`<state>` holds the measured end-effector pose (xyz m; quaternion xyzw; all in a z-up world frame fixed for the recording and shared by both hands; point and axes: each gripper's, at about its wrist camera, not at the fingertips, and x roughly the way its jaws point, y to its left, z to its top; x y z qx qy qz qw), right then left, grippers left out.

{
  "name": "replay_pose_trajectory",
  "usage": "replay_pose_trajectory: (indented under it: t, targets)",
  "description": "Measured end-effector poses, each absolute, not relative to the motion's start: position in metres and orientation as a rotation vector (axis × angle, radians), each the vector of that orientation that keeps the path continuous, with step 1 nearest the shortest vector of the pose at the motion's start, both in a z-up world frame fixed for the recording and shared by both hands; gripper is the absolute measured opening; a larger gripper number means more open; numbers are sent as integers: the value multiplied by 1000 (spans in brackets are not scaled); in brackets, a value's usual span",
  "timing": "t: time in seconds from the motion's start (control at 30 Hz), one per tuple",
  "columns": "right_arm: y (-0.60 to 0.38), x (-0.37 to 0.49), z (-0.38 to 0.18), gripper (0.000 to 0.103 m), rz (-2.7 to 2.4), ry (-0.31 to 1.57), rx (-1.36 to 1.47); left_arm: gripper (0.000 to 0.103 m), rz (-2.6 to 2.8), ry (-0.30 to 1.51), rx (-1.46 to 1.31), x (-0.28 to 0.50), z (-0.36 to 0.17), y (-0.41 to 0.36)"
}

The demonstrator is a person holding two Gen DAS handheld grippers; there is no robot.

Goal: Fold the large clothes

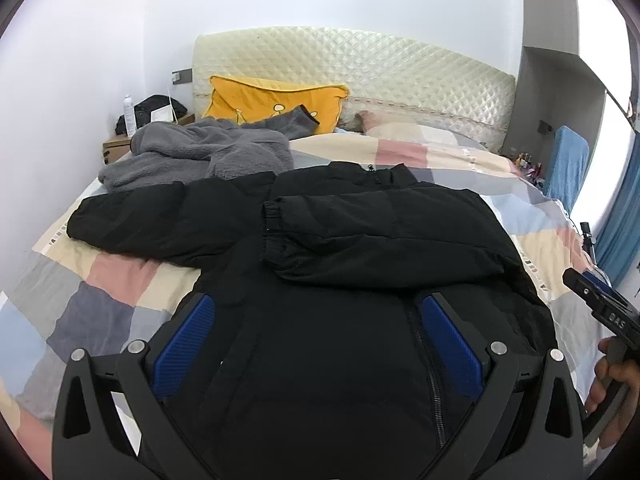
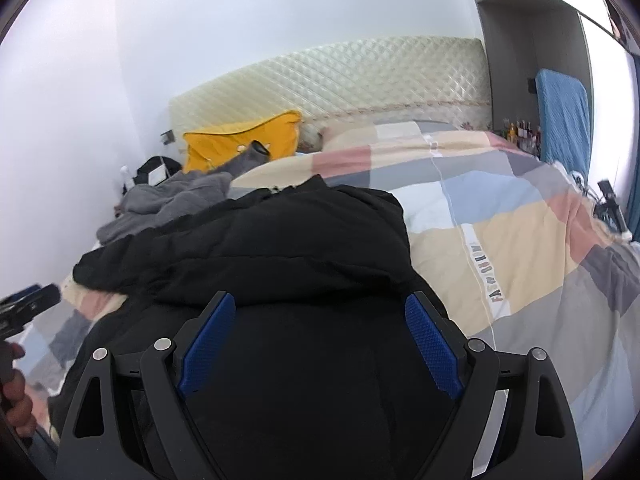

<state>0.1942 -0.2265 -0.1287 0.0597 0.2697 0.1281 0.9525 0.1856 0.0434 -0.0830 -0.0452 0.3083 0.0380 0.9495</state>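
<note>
A large black zip jacket [image 1: 320, 360] lies front up on the bed, its right sleeve [image 1: 380, 236] folded across the chest and its left sleeve [image 1: 160, 220] stretched out to the left. My left gripper [image 1: 316, 304] is open and empty, hovering above the jacket's lower front near the zip. My right gripper [image 2: 320, 304] is open and empty above the jacket's right side [image 2: 280, 240]. The right gripper also shows at the right edge of the left wrist view [image 1: 600, 304], and the left gripper shows at the left edge of the right wrist view [image 2: 28, 304].
The bed has a checked quilt [image 1: 120, 280], also seen in the right wrist view [image 2: 520, 240]. A grey fleece garment [image 1: 200, 152] and a yellow pillow [image 1: 276, 100] lie near the quilted headboard [image 1: 400, 68]. A nightstand with a bottle [image 1: 129, 116] stands at the left. A blue curtain [image 1: 620, 220] hangs at the right.
</note>
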Motion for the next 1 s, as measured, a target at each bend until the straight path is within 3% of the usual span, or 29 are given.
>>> replay_pose_trajectory:
  t: [0.6,1.0]
  targets:
    - [-195,107,-112,89,306,440,49,103,11,586,-68,133,-81,12]
    - [-214,69,-117,97,242,421,70,103,10,585,-47,125,-88,-4]
